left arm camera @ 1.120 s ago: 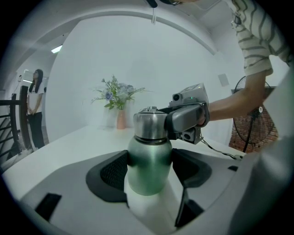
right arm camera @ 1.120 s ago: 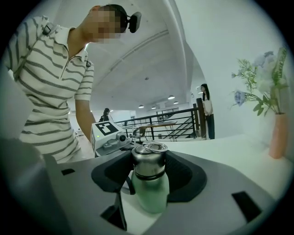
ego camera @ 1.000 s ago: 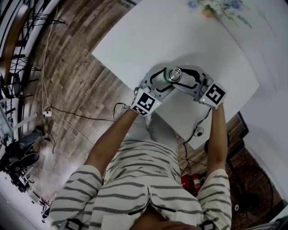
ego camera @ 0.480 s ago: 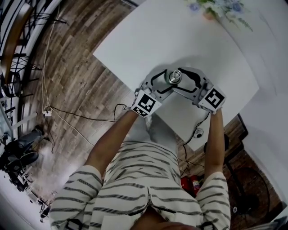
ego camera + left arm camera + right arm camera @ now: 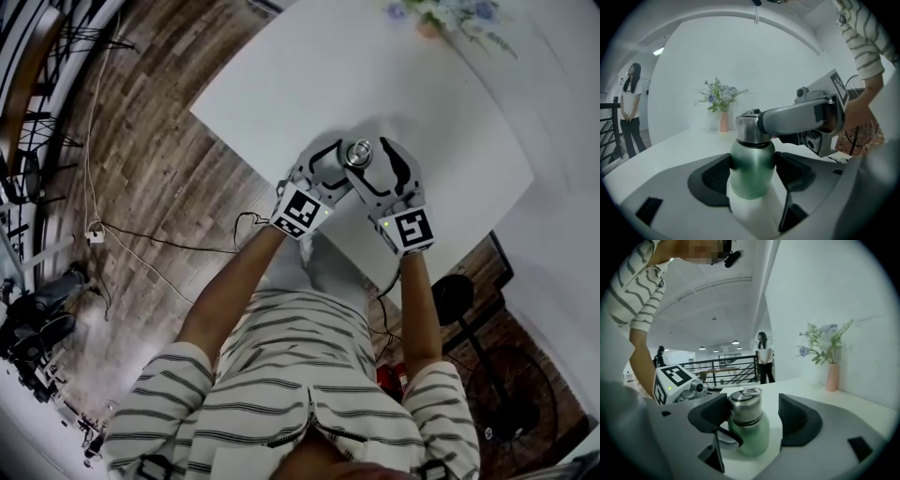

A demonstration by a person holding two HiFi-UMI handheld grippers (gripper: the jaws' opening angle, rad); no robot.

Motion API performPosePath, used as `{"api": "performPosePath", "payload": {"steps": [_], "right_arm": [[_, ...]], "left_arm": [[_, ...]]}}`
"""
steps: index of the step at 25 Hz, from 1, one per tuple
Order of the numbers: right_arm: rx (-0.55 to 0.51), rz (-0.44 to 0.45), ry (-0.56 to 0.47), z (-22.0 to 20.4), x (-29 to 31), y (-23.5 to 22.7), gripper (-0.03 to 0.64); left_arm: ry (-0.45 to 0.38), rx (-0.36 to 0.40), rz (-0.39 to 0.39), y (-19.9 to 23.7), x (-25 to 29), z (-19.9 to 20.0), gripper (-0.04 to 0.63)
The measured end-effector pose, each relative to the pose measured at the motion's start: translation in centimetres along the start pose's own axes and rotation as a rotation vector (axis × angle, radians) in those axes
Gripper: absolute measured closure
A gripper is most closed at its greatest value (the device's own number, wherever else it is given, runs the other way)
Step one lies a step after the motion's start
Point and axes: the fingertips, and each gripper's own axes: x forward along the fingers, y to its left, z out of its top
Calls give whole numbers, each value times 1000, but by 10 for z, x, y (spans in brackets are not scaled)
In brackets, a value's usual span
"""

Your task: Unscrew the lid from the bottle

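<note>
the white rectangular tabletop (image 5: 281,84) spreads out beneath and beyond both sets of tongs. the left tongs (image 5: 752,174) are pinching the lower body of the bottle, a black ribbed pad pressed against each flank. the right tongs (image 5: 754,419) come in from the other side, higher up, and have just been opening: they stand spread wide, with the lid between them. the pad on the right of that view is clearly apart from the lid, while the other sits just beside it; contact there cannot be told. in the head view both tongs meet near the edge of the tabletop closest to the person, left tongs (image 5: 343,169) and right tongs (image 5: 377,171) angled towards each other around the bottle.

the green metal bottle with rounded shoulders (image 5: 751,173) stands upright on the tabletop between the left tongs' pads. a slim pink vase of blue and white flowers (image 5: 723,121) stands well beyond the tongs, at the far side of the tabletop. the bottle's brushed steel lid with a small wire ring on top (image 5: 744,405) is still on the neck.
</note>
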Motion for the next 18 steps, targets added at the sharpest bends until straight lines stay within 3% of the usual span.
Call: {"api": "performPosePath", "payload": {"steps": [8, 18], "right_arm": [[4, -318, -29, 1, -7, 3, 316], [22, -410, 5, -3, 2, 4, 358]], "left_arm": [[-3, -7, 24, 0, -2, -1, 288], [-6, -7, 33, 0, 0, 0, 288]]}}
